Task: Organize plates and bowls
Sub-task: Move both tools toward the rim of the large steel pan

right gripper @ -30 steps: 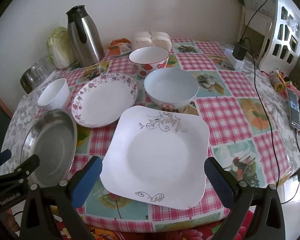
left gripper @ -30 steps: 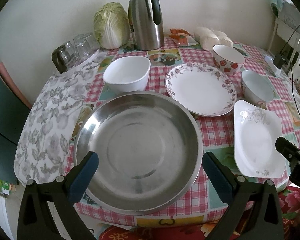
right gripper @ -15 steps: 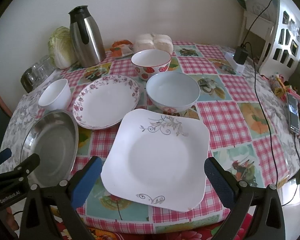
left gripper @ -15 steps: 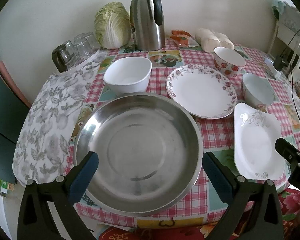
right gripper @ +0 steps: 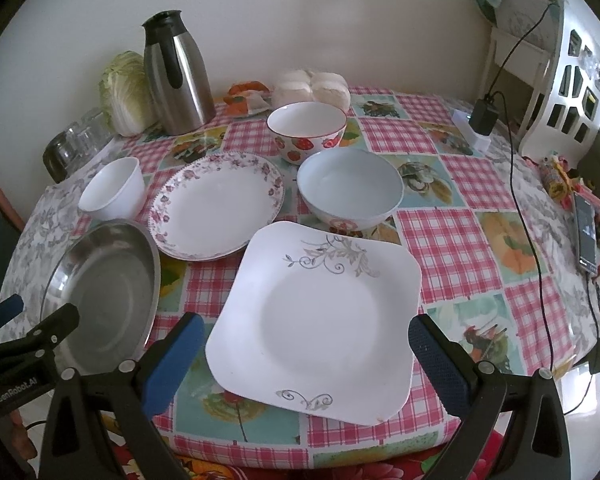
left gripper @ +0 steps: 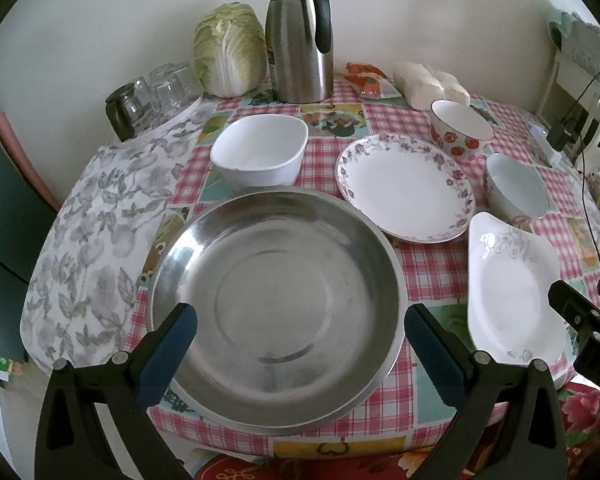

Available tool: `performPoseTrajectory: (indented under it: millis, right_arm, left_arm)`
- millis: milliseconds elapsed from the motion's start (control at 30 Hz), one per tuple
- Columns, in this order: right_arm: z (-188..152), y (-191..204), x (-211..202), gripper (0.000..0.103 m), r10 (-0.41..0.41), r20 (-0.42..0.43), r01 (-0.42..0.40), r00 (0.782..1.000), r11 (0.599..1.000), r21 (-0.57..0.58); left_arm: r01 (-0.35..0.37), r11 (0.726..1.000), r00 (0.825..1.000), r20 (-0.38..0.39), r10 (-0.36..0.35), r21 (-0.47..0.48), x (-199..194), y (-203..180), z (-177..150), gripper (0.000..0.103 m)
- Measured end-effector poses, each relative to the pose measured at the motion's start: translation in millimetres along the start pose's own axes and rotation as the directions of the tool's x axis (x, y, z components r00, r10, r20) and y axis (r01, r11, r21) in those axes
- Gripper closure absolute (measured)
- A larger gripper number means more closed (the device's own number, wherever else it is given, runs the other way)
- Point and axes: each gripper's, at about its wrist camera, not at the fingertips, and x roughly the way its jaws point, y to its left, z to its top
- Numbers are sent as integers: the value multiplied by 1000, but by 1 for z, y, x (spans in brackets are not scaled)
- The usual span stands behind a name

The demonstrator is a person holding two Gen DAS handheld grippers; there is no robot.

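Observation:
A large steel plate (left gripper: 276,304) lies at the table's near edge, and my open left gripper (left gripper: 300,344) hovers just before it, holding nothing. A white square plate (right gripper: 316,316) lies in front of my open, empty right gripper (right gripper: 304,356). Behind them stand a round floral plate (right gripper: 216,204), a plain white bowl (left gripper: 260,156), a pale blue bowl (right gripper: 350,188) and a strawberry bowl (right gripper: 306,130). The steel plate also shows in the right wrist view (right gripper: 104,292).
A steel thermos jug (left gripper: 300,36), a cabbage (left gripper: 230,52), upturned glasses (left gripper: 152,92) and wrapped buns (left gripper: 432,84) line the back by the wall. A charger and cable (right gripper: 484,116), a phone (right gripper: 586,236) and a white chair (right gripper: 568,76) are at the right.
Both grippers have drawn back and up slightly, so the dishes sit a little farther off. Nothing on the table has moved.

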Motion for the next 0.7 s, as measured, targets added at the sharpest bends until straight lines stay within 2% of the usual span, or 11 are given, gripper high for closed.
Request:
performPoseTrajectory:
  millis: [700]
  right_arm:
    - [12, 17, 10, 0, -15, -11, 15, 1000, 999, -32]
  left_arm:
    - [60, 995, 998, -3, -61, -74, 14, 20, 5, 0]
